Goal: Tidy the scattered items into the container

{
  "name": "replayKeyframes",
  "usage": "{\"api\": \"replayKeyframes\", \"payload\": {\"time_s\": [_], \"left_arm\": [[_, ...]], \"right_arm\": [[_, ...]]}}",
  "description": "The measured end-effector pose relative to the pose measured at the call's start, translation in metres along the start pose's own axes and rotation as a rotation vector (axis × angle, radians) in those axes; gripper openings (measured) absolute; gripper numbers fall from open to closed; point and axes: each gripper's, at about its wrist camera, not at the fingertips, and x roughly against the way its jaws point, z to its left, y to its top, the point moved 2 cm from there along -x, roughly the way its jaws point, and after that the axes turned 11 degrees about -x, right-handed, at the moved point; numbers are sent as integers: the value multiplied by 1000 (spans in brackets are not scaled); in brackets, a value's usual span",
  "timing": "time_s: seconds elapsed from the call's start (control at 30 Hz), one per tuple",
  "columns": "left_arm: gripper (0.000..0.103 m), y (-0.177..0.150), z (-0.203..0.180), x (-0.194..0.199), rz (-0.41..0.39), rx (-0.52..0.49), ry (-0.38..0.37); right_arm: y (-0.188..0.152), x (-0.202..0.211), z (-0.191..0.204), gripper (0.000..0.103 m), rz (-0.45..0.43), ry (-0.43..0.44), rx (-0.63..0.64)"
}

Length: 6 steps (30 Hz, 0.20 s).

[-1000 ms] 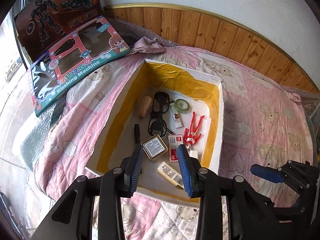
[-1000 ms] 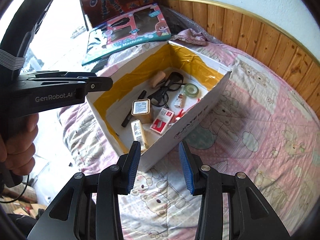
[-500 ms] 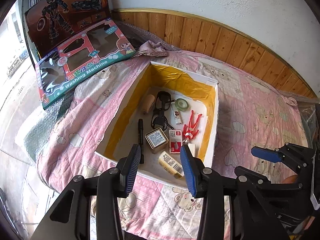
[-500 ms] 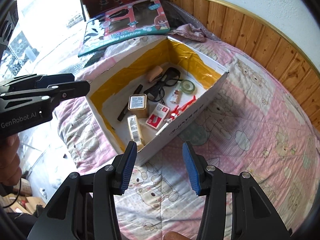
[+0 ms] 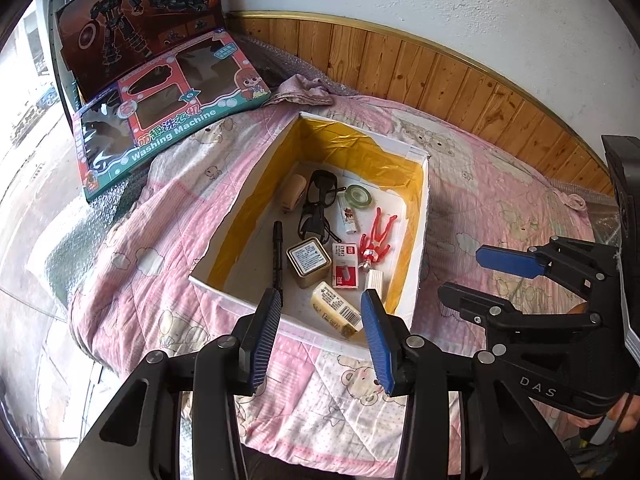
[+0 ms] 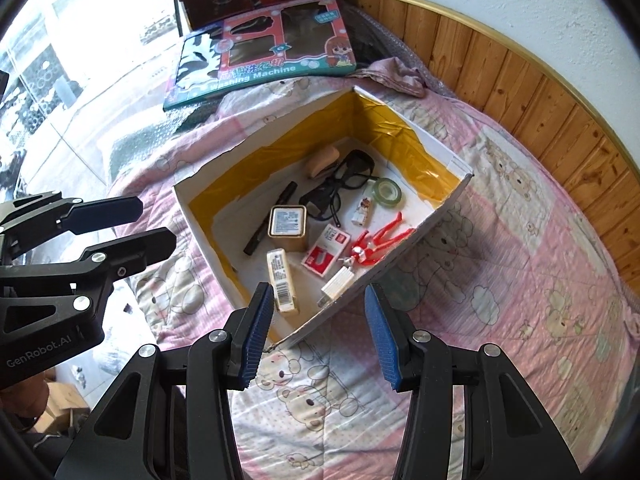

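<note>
Above box (image 5: 420, 216), both tongs (image 5: 320, 336) raised higher, empty

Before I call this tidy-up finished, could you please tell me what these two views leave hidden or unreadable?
- Left wrist view: the cream tube's near end sits behind the box's front wall.
- Both views: the square tin's label print is too small to read.
- Both views: the quilt nearest us is covered by the left gripper and right gripper, so stray items there can't be ruled out.
</note>
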Motion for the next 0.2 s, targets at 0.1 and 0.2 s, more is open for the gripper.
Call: {"api": "replayKeyframes", "payload": {"time_s": [0.1,0.2], "left_arm": [[44,-1,0,0,4,4,-3],[44,-1,-1,1,6,6,-4]], "right_arm": [[1,-1,2,51,-1,0,-4],[2,-1,1,51,3,9,-16]]}}
